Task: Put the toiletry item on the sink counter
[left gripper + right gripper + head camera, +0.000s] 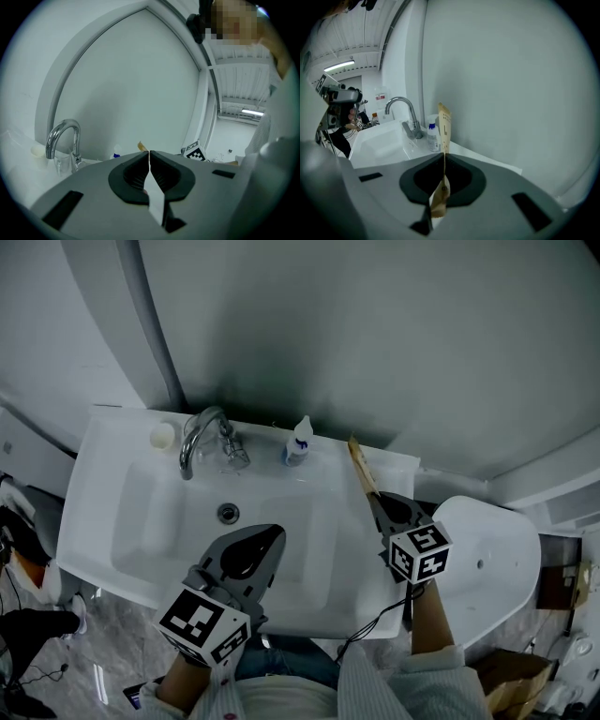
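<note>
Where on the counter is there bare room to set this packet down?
Bare: the back-right counter ledge between the bottle and the right edge, by the packet. Crowded: back ledge from cup past faucet to bottle.

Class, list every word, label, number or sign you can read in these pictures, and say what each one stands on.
No text can be read.
Packet: dark print, too blurred to read.
Bottle: blue label, too small to read.
Right cube and left cube: black-and-white square markers only, no letters.

grey wall (375, 334) behind, marbled grey floor (103, 648) below, white toilet (492, 554) on rt.
</note>
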`<state>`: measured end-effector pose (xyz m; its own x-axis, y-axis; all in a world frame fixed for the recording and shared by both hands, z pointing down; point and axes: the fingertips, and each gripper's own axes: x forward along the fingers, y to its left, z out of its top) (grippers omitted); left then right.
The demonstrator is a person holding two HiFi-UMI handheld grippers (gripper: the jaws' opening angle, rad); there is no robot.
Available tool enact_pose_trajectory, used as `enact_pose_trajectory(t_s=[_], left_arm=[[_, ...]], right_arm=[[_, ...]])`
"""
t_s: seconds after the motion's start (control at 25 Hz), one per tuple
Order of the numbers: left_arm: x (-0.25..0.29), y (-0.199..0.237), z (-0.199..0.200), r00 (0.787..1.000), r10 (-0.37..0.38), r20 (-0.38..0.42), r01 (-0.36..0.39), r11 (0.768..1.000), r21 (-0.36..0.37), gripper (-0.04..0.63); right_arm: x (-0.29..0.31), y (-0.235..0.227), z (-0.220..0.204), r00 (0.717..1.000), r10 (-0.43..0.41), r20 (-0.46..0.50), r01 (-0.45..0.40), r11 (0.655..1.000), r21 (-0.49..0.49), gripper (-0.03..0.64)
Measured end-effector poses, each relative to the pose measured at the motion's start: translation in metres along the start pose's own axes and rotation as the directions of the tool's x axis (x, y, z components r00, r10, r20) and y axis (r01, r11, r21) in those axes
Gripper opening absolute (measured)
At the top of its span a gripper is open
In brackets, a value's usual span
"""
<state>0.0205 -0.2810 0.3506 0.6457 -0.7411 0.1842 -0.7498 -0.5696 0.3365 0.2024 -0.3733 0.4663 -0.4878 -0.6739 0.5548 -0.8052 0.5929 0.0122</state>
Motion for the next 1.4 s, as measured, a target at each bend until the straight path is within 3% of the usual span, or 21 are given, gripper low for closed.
enact_pose_trajectory(t_s=[0.32,0.52,0.8,1.12,1.4], left_arm=[[0.006,0.024,-0.009,0.999,0.045,-0.027,-0.045,0.999,-0.009,0.020],[0.006,0.033,-0.014,0.997,0.069,-0.038,-0.070,0.997,-0.015,0.020],[0.001,0.040,-0.024,0.993,0.097,-0.060,-0.098,0.995,-0.017,0.020],[-0.001,0.044,-0.035,0.988,0.119,-0.095,-0.122,0.992,-0.021,0.020],[-0.006,0.045,-0.042,0.984,0.139,-0.113,-0.142,0.990,-0.017,0.020]], right_arm=[[0.040,-0.021,-0.026,0.995,0.002,-0.096,-0.013,0.993,-0.119,0.011],[0.058,-0.028,-0.038,0.990,0.017,-0.141,-0.051,0.969,-0.240,0.011],[0.080,-0.045,-0.061,0.977,0.015,-0.212,-0.100,0.913,-0.395,0.011],[0.101,-0.058,-0.081,0.957,-0.024,-0.291,-0.160,0.790,-0.592,0.012],[0.115,-0.068,-0.094,0.947,-0.049,-0.318,-0.174,0.754,-0.634,0.014]])
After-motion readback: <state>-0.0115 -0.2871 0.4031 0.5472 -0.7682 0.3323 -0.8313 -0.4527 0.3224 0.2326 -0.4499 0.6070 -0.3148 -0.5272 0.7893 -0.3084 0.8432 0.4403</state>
